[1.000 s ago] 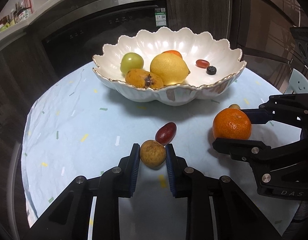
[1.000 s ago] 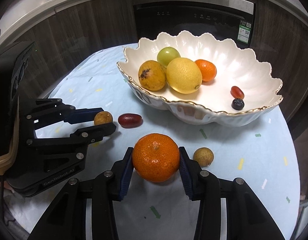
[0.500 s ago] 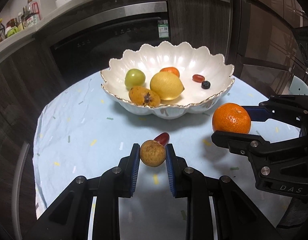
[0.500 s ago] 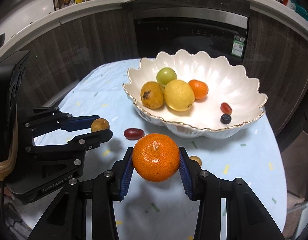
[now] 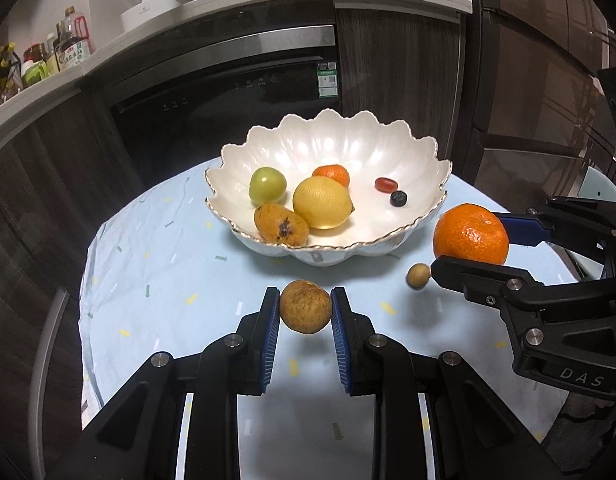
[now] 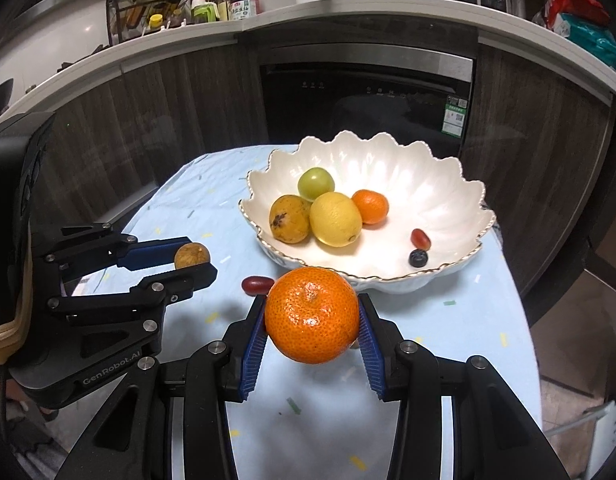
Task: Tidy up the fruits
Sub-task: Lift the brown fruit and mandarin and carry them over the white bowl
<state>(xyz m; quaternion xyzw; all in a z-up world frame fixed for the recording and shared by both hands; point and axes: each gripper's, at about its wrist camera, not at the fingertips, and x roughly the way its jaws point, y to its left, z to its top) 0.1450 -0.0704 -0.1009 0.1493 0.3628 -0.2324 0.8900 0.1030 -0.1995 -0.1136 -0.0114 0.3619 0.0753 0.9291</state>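
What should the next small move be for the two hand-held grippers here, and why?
Probably carry both forward over the white bowl: the left hand-held gripper grips a small brown fruit, the right hand-held gripper a mandarin, both short of its rim.

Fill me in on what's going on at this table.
Fruit is being gathered into the scalloped white bowl. The left gripper is shut on a small round brown fruit, the right gripper on a large orange mandarin, both held short of the bowl. A dark red oval fruit and a small tan fruit lie on the pale blue tablecloth.
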